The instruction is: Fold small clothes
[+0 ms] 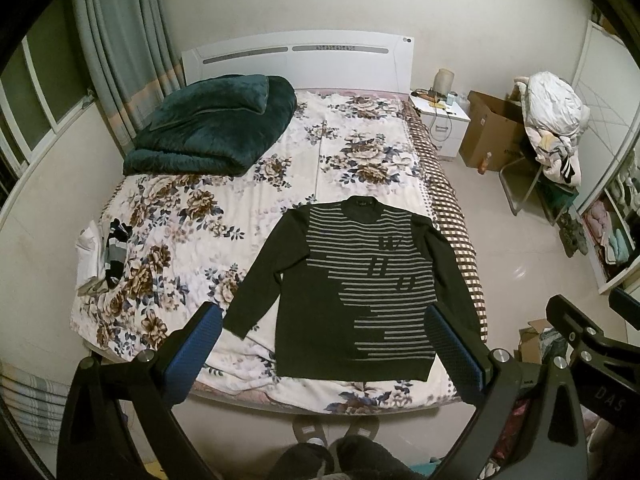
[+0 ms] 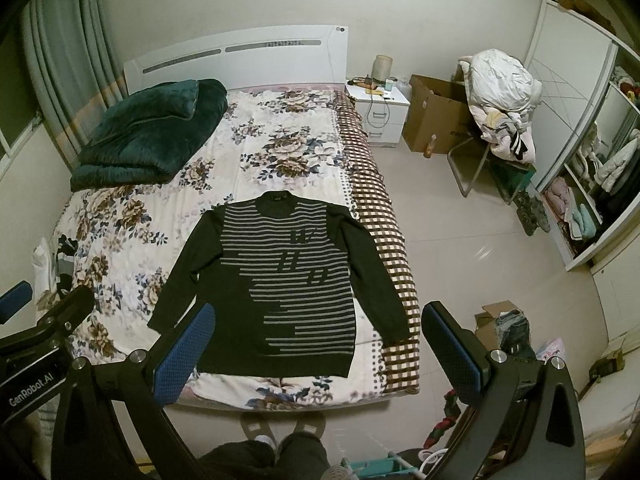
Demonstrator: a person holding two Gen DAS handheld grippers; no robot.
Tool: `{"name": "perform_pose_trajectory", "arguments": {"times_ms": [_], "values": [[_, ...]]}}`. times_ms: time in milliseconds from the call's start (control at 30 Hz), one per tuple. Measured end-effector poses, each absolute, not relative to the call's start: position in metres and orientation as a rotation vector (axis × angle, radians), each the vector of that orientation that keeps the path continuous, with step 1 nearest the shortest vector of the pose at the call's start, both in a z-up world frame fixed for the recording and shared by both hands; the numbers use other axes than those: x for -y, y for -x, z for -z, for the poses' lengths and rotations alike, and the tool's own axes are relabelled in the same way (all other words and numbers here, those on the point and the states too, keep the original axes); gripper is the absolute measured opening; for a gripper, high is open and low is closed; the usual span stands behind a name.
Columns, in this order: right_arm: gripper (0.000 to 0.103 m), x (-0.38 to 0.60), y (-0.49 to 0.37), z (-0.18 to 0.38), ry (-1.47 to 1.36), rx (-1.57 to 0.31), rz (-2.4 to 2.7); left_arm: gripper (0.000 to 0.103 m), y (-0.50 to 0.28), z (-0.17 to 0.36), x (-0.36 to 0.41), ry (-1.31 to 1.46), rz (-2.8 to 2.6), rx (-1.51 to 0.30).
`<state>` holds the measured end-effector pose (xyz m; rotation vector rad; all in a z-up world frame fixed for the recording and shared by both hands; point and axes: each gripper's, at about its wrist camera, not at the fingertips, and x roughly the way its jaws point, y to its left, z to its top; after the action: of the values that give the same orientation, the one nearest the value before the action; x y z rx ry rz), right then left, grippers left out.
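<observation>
A black sweater (image 1: 360, 280) (image 2: 280, 280) with grey stripes lies flat and face up on the floral bed sheet (image 1: 200, 216) (image 2: 132, 216), both sleeves spread out and its hem toward the foot of the bed. My left gripper (image 1: 324, 324) hangs open high above the hem, nothing between its blue pads (image 1: 192, 356). My right gripper (image 2: 318, 322) is also open and empty, held above the sweater's lower right side and the bed edge. In the left wrist view the right gripper's frame (image 1: 580, 336) shows at the right.
A folded dark green blanket (image 1: 216, 128) sits at the head of the bed. Small folded clothes (image 1: 104, 256) lie at the bed's left edge. The person's legs and slippers (image 1: 332, 440) stand at the foot. A nightstand (image 2: 378, 114), cardboard boxes (image 2: 436, 120), a clothes-piled chair (image 2: 500, 120) and an open wardrobe (image 2: 592, 184) line the right.
</observation>
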<state>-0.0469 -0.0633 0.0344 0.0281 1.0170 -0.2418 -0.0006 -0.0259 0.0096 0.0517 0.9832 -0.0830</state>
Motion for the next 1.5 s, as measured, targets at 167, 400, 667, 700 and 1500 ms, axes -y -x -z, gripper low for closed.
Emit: {"name": "perform_pose_trajectory", "arguments": {"times_ms": [167,400,667,700,1500], "values": [[0.103,0.063,0.047,-0.035,-0.029,-1.016,0.242,0.103,-0.001,-0.01,0.027,-0.049,0.085,-0.984],[0.103,0.063,0.047,-0.033,-0.033,-1.014,0.245,0.103,0.0,-0.01,0.027,-0.051,0.085,-0.982],[0.103,0.058,0.035,-0.041,-0.065,-1.03,0.269,0.103,-0.025,-0.003,0.033,-0.067,0.08,-0.965],[0.103,0.05,0.022,-0.042,-0.075,-1.034,0.275,0.103,-0.032,0.0,0.03,-0.076,0.077,-0.957],[0.102,0.45,0.017,0.544,-1.077,-1.328,0.859,0.103,-0.191,0.421,0.077,-0.167,-0.189,-1.305]]}}
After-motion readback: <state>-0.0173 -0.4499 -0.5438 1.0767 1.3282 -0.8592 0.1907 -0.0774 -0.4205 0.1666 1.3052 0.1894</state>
